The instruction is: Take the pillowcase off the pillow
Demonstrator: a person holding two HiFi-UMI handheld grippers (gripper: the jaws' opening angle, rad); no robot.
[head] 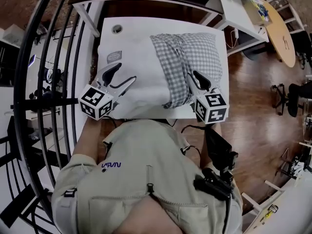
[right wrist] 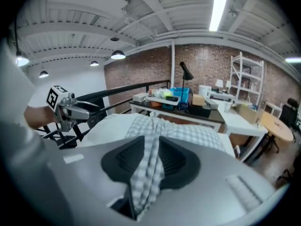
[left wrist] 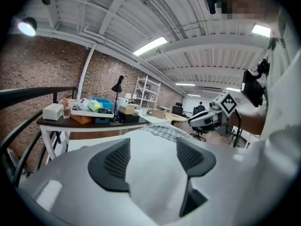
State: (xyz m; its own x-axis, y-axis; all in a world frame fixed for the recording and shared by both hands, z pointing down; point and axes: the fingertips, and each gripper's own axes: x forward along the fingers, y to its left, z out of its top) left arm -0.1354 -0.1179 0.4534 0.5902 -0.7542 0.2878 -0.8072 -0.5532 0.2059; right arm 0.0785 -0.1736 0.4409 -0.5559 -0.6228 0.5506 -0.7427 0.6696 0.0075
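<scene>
A white pillow (head: pixel 141 77) lies on the white table (head: pixel 109 23). Its grey checked pillowcase (head: pixel 187 62) is bunched over the pillow's right half. My left gripper (head: pixel 122 78) hovers over the bare left part of the pillow (left wrist: pixel 141 140), open with nothing between its pads. My right gripper (head: pixel 195 81) is at the near edge of the checked cloth. In the right gripper view a fold of the pillowcase (right wrist: pixel 188 133) runs loosely down between the parted pads of that gripper (right wrist: pixel 151 147). Each gripper view shows the other gripper: the right (left wrist: pixel 211 117) and the left (right wrist: pixel 70 109).
A black railing (head: pixel 44 82) curves along the left side. Beyond the table stands a dark-topped desk (right wrist: pixel 178 109) with boxes and a lamp. A round wooden table (head: pixel 282 33) and office chairs stand on the wooden floor to the right.
</scene>
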